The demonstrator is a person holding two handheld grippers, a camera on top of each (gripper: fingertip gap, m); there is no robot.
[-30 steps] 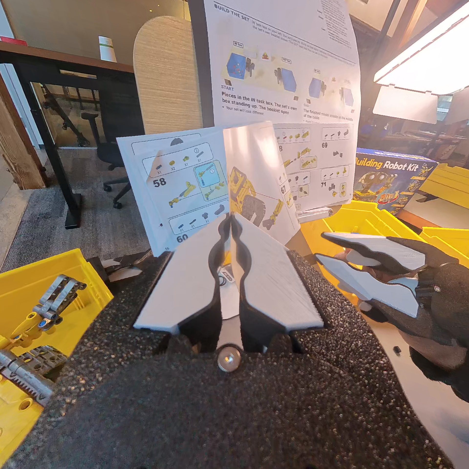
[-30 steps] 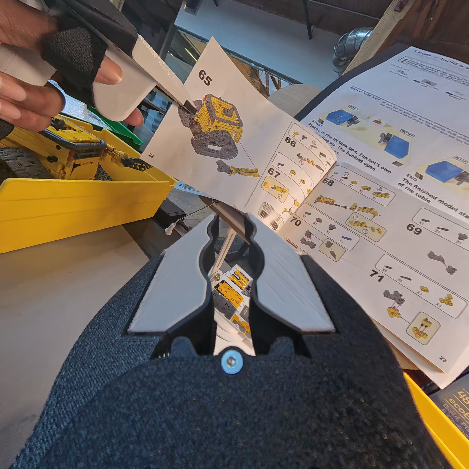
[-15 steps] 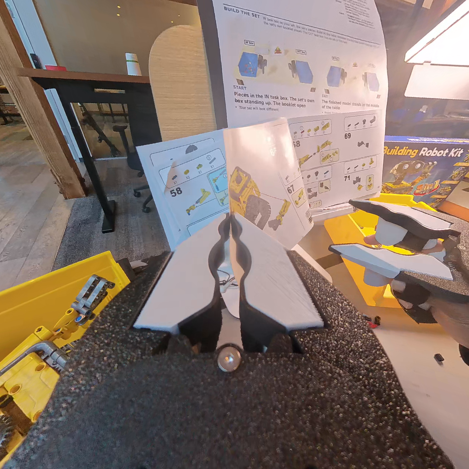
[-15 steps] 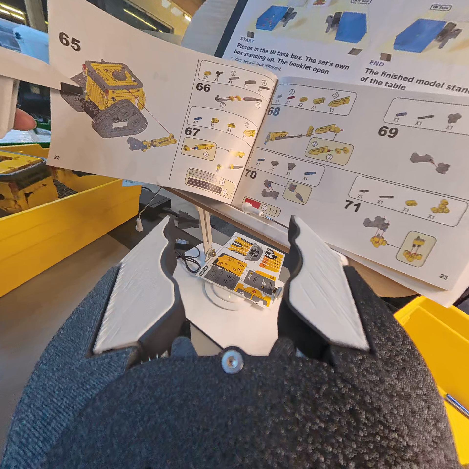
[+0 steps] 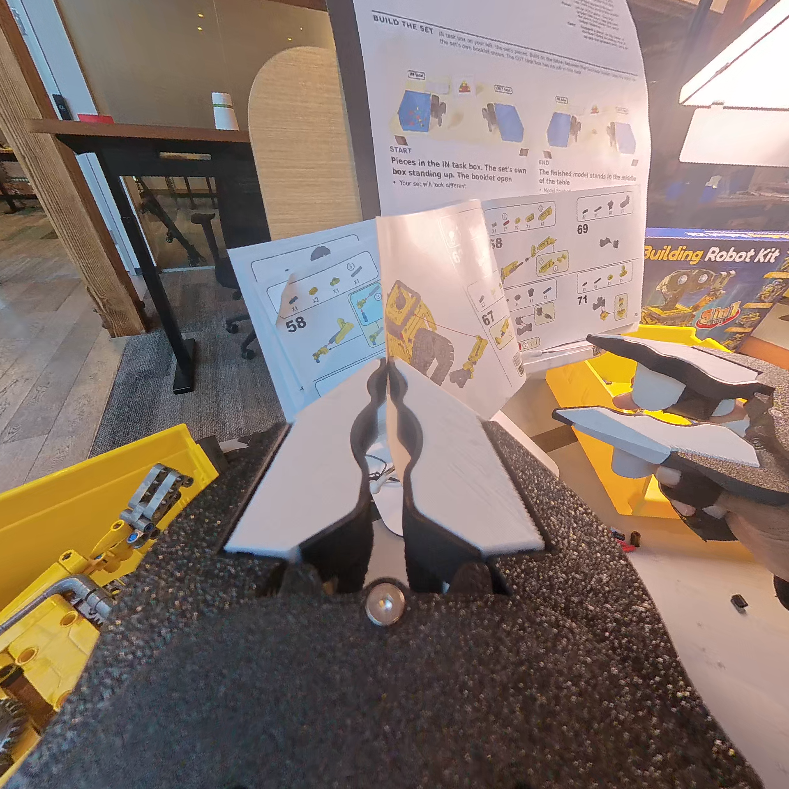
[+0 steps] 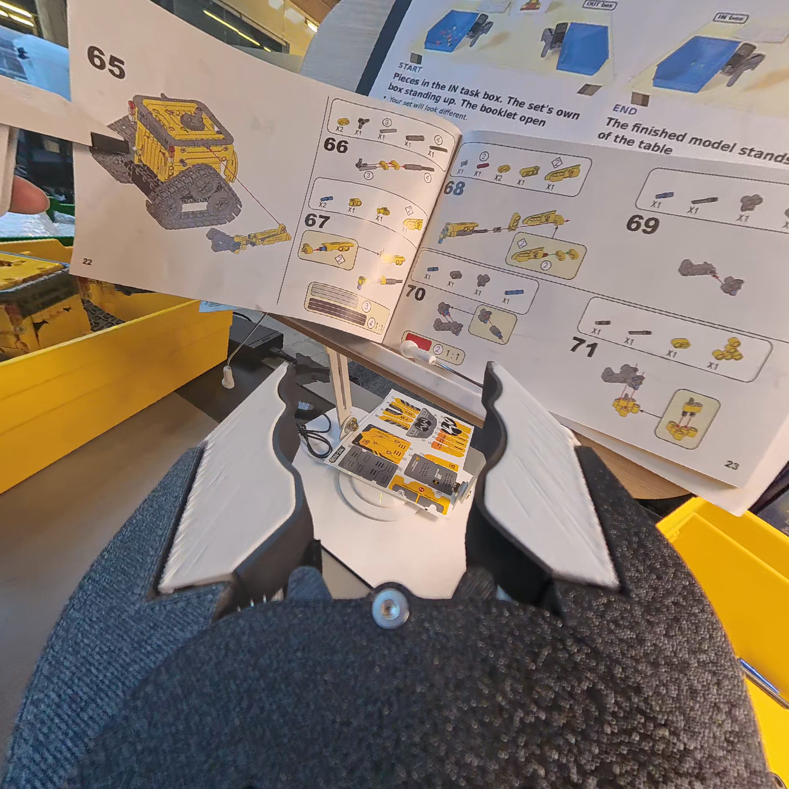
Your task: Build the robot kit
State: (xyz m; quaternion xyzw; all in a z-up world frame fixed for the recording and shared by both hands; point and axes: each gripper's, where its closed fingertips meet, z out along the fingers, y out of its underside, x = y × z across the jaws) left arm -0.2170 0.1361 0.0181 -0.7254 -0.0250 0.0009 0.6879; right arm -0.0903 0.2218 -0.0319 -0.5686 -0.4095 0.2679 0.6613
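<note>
An open instruction booklet [image 6: 555, 264] leans on a stand at the back of the table. My left gripper [image 5: 386, 363] is shut on the outer edge of its left page [image 5: 444, 299] and holds that page up, away from the pages behind. The right wrist view shows the same page [image 6: 192, 192] spread out to the left, with the left gripper's dark tip [image 6: 106, 143] pinching its edge. My right gripper [image 6: 386, 367] is open and empty, just below the booklet's lower edge and above a sticker sheet [image 6: 410, 452]. It also shows open in the left wrist view [image 5: 572, 375].
A yellow bin [image 5: 85, 491] with a part-built yellow model [image 5: 141, 512] stands at the left. Another yellow bin [image 5: 597, 384] and the kit's box [image 5: 704, 290] are at the right. A large printed sheet [image 5: 491, 106] hangs behind the booklet. Small loose parts [image 5: 623, 538] lie on the table.
My right gripper has opened wide and dropped lower in front of the booklet. My left gripper stays shut on the page, which now spreads flatter to the left.
</note>
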